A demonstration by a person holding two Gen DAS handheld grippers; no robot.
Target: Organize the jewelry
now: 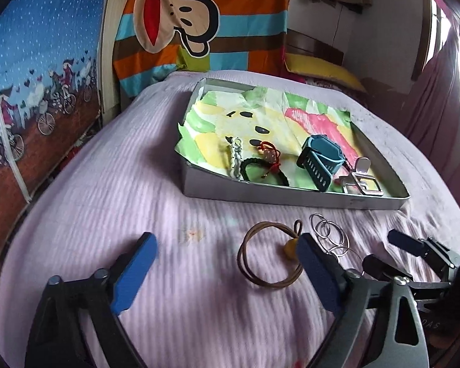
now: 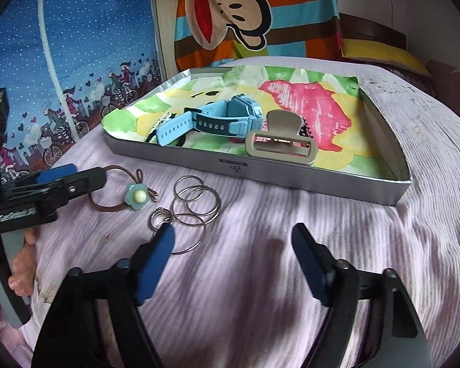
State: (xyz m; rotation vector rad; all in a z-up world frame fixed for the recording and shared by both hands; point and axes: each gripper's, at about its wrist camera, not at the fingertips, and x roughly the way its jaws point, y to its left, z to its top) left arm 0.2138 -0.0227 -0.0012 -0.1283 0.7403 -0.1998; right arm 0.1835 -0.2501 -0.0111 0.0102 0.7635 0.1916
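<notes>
My left gripper [image 1: 227, 239] is open low over the bed. A brown hair tie [image 1: 270, 257] with a bead lies between its fingers, close to the right finger [image 1: 316, 270]. In the right wrist view the hair tie [image 2: 139, 197] shows a blue flower, partly hidden behind the left gripper [image 2: 76, 173]. Several linked metal rings [image 1: 328, 233] [image 2: 196, 208] lie beside it. My right gripper [image 2: 233, 233] is open with nothing between its fingers, its left finger [image 2: 156, 260] over the rings' near edge. A silver tray [image 1: 291, 197] [image 2: 260, 168] holds a blue watch [image 2: 211, 119] and a beige claw clip [image 2: 282, 141].
The tray, lined with coloured paper, also holds a black bracelet with red cord [image 1: 263, 171] and a white chain [image 1: 236, 153]. A pink ribbed bedspread [image 1: 138, 184] covers the bed. A hand [image 2: 18, 263] grips the left tool. Patterned cloths hang behind.
</notes>
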